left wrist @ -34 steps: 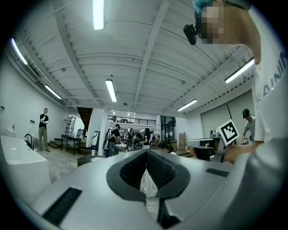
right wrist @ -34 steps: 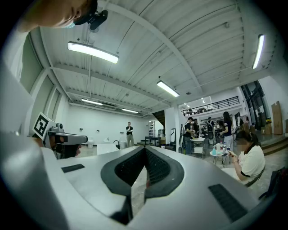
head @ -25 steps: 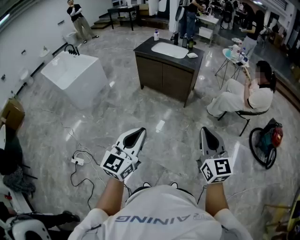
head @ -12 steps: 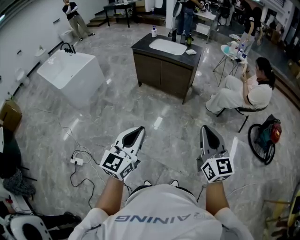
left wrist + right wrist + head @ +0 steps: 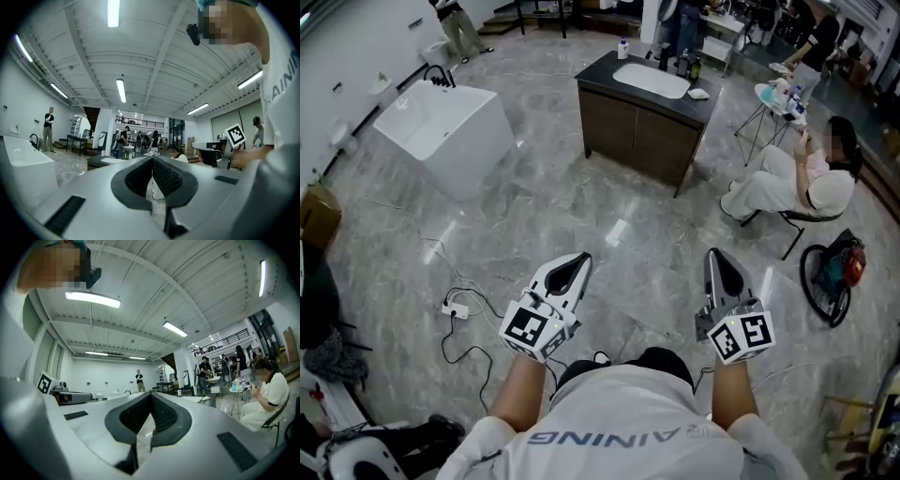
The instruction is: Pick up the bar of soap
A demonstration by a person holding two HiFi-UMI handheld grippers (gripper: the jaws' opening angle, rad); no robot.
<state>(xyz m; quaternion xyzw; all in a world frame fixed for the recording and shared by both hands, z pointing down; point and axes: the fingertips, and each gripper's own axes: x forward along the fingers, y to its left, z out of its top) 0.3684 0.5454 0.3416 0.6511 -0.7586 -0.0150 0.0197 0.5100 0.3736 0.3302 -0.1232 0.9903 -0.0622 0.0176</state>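
Kim: Vanity cabinet (image 5: 637,141) has slid a bit right & up in the head view vs. half a sec ago. Standing person (image 5: 461,28) at top left is now cut by the frame edge. Shoes that showed btw. the arms have given way to a dark rounded shape (image 5: 666,361).

Lee: Tongs?

Kim: Left tongs (image 5: 578,261) & right tongs (image 5: 718,255) are held level, side by side over the grey marble floor (image 5: 581,206), in the same spots in the view as before. Right marker cube (image 5: 741,337) is tipped a little more than it was.

Lee: Clenched or released?

Kim: Both clenched, per each gripper view. Ribbed pads meet at the tip, empty.

Lee: Soap?

Kim: Can't make out a bar as such. Vanity has a dark surface w/ a white basin (image 5: 652,80) and a white bottle (image 5: 623,47) at its left rear corner. Dark bottles (image 5: 686,66) stand behind the basin, & a small white item (image 5: 698,94) lies at the right end. It's too small to tell if that's the soap. All of it is well ahead of the tongs.

Lee: Else?

Kim: White freestanding tub (image 5: 441,127) w/ a black tap (image 5: 441,75) at left. Seated person (image 5: 797,192) on a chair at right. Power strip (image 5: 455,309) w/ cables on the floor, left of the left arm.
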